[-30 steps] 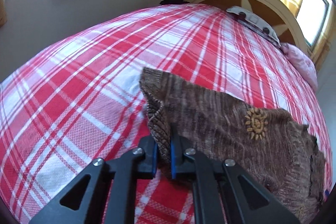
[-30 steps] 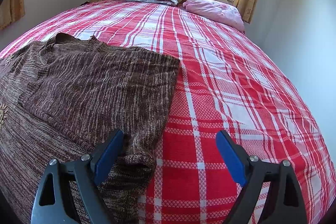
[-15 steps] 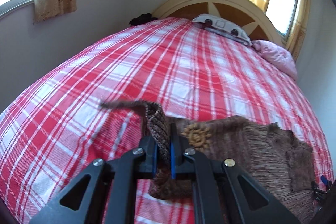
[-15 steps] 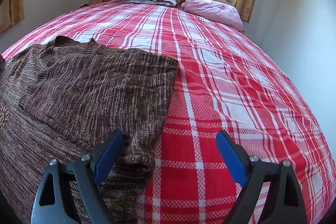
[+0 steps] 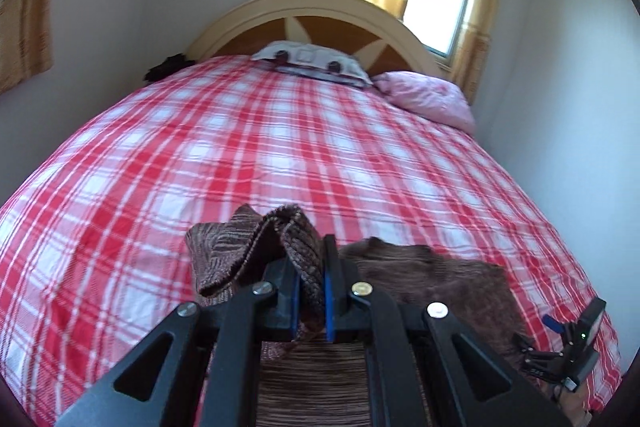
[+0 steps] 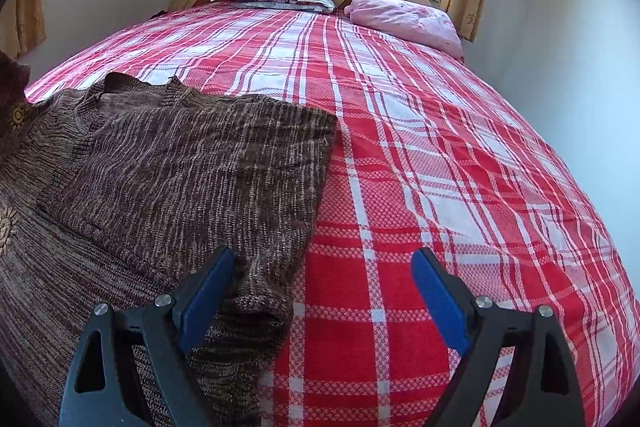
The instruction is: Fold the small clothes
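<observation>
Currently I am clamping the left gripper point(image 5: 311, 301) tight on a bunched edge of the brown knit sweater point(image 6: 192, 163), with the cloth draping off both sides of its pads. I am holding the right gripper point(image 6: 322, 301) wide apart and empty; the sweater's folded side edge is lying just inside its left pad, on the plaid bedspread point(image 6: 440, 155). To fold well, I am aiming to carry the lifted edge across level, lay it square on the far side, and let go only once flat. Which part I am gripping, probably a sleeve, is unclear.
</observation>
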Available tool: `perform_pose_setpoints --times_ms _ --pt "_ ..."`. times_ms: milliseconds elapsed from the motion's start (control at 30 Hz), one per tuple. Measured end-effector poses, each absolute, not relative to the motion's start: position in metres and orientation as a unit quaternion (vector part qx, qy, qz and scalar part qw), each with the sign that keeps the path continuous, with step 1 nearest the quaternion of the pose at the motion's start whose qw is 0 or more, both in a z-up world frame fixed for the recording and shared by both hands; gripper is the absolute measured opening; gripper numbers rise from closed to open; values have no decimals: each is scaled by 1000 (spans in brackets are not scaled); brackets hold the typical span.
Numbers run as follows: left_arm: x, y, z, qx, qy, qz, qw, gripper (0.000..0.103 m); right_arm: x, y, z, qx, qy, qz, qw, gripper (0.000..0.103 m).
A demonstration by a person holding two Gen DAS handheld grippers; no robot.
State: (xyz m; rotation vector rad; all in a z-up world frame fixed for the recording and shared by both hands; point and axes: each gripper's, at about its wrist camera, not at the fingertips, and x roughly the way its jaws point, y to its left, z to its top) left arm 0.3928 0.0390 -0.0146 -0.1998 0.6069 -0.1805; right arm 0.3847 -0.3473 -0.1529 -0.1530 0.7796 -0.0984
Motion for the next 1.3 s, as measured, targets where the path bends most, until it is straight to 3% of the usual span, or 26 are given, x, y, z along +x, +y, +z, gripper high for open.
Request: perform_pose_setpoints --times_ms 567,800,867,933,1200,1300 --pt "395 -124 -70 -23 357 -199 912 9 384 -355 -152 -47 376 -40 925 90" --pt "389 -152 -108 30 391 -200 898 17 384 -356 -152 -45 376 -42 925 90" --pt "382 -153 -109 47 389 -201 898 31 384 -356 -152 -46 377 -42 924 90" --pt "375 -152 -105 67 377 -193 903 74 385 -357 -152 -46 378 -42 924 90" --pt "363 -110 -82 99 334 -132 928 91 384 -360 -152 -35 379 -38 924 90" --pt "363 -72 -83 101 336 -82 933 92 384 -363 -152 -23 379 -33 925 90"
